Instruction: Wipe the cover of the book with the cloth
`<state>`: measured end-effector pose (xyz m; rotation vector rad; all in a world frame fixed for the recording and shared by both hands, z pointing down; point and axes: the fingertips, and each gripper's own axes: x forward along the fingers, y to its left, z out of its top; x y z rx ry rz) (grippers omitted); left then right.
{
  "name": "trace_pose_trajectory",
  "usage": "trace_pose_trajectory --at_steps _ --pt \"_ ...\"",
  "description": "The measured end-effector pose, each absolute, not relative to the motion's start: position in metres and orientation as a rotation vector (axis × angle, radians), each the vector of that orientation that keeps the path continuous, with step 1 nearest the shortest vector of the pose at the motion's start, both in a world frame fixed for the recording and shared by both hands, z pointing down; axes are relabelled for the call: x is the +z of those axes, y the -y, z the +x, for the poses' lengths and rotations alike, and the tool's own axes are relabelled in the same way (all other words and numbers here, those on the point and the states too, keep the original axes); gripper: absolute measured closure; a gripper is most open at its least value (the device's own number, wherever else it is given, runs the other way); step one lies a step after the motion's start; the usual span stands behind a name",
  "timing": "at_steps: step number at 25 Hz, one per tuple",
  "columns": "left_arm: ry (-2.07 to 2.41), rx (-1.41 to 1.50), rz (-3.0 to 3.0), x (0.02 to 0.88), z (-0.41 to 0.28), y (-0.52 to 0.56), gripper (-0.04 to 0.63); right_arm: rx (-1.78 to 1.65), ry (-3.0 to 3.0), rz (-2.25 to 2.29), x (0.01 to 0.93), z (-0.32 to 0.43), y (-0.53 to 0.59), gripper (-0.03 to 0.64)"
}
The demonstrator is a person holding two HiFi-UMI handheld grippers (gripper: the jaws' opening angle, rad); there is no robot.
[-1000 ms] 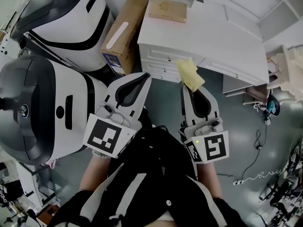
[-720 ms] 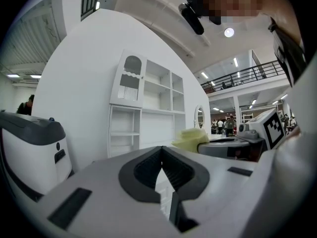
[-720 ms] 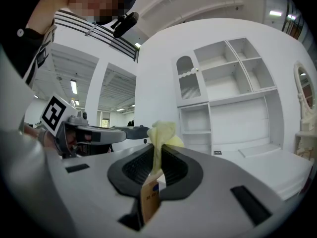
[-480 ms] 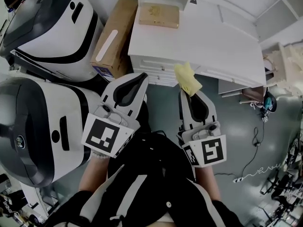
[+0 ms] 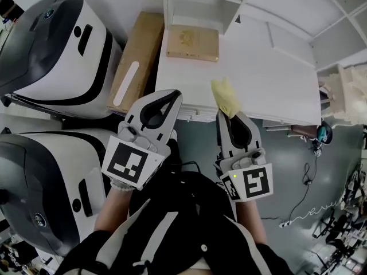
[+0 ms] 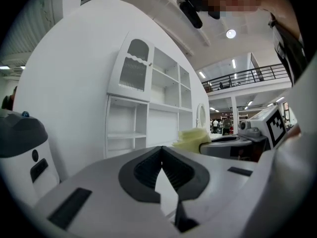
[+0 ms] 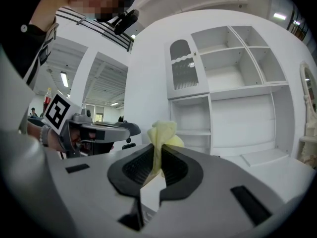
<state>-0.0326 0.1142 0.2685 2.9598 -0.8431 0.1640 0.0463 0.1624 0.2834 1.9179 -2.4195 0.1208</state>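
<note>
Head view: right claw, clamped on a crumpled yellow cloth, sits lower right of the flat tan book; left claw closed, empty.

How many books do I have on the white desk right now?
1. A tan book lies flat at the far left corner of the desk, by the shelf unit. Parts of the shelves are out of view, so others may be hidden.

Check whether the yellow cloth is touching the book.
Apart. The head view shows bare white desk between the cloth, pinched in the right gripper, and the book.
</note>
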Motion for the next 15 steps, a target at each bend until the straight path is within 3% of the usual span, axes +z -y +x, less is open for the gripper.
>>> trace_pose_trajectory --at_steps 15 --pt "0.829 0.202 2.892 0.292 -0.033 0.013 0.594 0.186 2.368 1.897 0.295 0.048 -0.036 0.580"
